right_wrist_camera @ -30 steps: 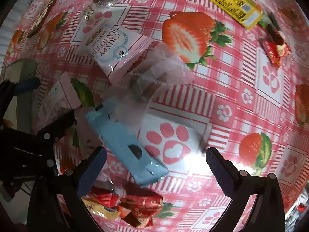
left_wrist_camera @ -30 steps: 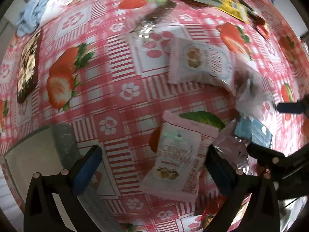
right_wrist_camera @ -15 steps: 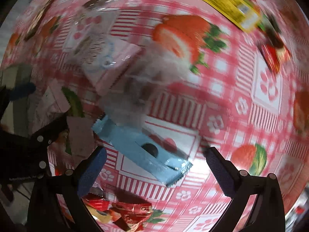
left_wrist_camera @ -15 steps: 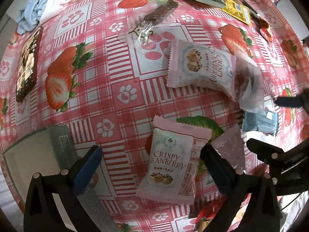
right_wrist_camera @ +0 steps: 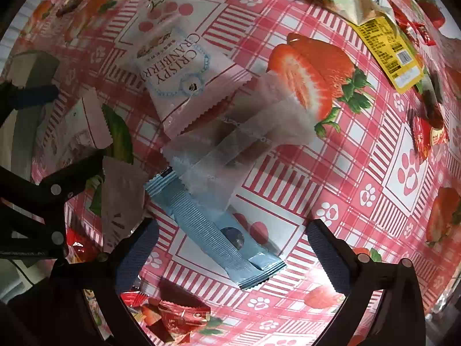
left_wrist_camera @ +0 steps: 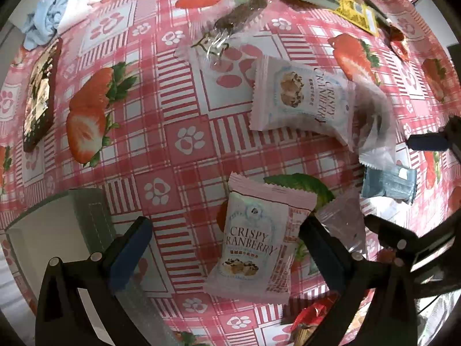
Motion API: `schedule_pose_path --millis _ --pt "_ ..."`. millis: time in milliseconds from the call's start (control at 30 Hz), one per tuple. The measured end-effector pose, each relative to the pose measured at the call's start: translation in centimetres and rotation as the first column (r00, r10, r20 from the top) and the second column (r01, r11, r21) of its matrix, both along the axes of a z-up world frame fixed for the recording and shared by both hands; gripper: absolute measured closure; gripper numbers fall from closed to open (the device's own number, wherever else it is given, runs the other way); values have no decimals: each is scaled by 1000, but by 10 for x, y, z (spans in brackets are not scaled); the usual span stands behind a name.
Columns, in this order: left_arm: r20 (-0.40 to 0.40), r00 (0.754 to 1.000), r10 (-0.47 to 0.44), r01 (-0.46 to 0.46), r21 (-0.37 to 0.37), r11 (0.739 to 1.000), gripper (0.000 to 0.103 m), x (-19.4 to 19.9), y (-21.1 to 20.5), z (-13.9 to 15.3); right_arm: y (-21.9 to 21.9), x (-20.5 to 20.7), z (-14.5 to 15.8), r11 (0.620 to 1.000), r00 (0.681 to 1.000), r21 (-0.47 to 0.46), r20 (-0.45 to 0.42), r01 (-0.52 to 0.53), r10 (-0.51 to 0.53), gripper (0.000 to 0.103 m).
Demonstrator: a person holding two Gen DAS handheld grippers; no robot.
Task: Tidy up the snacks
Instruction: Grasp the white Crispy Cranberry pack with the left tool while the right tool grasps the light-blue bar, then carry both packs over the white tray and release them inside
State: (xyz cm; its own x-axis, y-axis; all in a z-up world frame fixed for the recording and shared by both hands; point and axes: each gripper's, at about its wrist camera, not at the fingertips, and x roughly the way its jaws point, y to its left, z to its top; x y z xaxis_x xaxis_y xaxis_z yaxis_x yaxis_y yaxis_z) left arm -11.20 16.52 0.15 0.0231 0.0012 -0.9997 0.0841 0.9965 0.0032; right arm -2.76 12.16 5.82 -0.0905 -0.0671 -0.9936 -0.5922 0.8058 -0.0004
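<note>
- I am looking over a glossy tabletop (left_wrist_camera: 184, 109) covered in pink plaid oilcloth printed with strawberries and paw marks.
- My left claw (left_wrist_camera: 224, 248) is hanging with its fingers spread wide, gripping nothing; a pillowy pink cranberry packet (left_wrist_camera: 253, 248) with crimped ends is lying between them, closer in than a second ago.
- My right claw (right_wrist_camera: 230, 250) is also gaping, straddling a ribbed pale-blue wrapper (right_wrist_camera: 213, 230), which is sitting more central than before.
- A frosted translucent sachet (right_wrist_camera: 239, 147) is overlapping the blue wrapper's far end.
- A second cranberry packet (left_wrist_camera: 302, 101) is lying flat farther out.
- A grey-green box (left_wrist_camera: 52, 225) is sitting beside the left claw's left finger.
</note>
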Motion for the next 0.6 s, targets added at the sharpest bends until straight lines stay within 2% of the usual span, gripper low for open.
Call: schedule_pose_path --millis 67,167,200,233,267,300,333,367,467,600 --pt "-21 1000 8 -9 -3 1000 1 3 -1 1 -10 -10 -9 1000 1000 5 5 1 -1 1" --pt "-17 1000 5 -5 -4 1000 8 1 -6 6 -13 -35 -14 1000 1000 20 18 2 -3 15" --pt "-11 1000 -4 4 -4 1000 14 0 -8 9 -15 -41 -12 1000 1000 24 22 -6 5 26" --pt "-5 1000 -13 13 -6 1000 21 -1 -10 12 -14 -45 -8 1000 1000 27 28 -12 11 43" --pt "0 1000 -19 19 -7 1000 26 -1 -13 15 -13 -59 -4 999 999 34 34 -9 8 53" --pt "5 1000 -27 27 -8 1000 37 -1 -15 18 -12 -58 2 999 1000 40 30 3 -4 68" --pt "6 999 -33 33 -11 999 52 -1 -18 22 -16 -62 4 999 1000 44 23 19 -20 77" --pt "4 999 -37 37 -11 999 60 -1 -21 25 -18 -61 8 998 999 53 12 42 -43 77" --pt "-30 1000 -3 1 -61 998 61 -2 -23 34 -34 -62 13 985 990 103 -42 140 -136 77" --pt "-16 1000 7 -8 -79 997 61 -12 -22 51 -55 -67 31 955 967 156 -95 251 -238 77"
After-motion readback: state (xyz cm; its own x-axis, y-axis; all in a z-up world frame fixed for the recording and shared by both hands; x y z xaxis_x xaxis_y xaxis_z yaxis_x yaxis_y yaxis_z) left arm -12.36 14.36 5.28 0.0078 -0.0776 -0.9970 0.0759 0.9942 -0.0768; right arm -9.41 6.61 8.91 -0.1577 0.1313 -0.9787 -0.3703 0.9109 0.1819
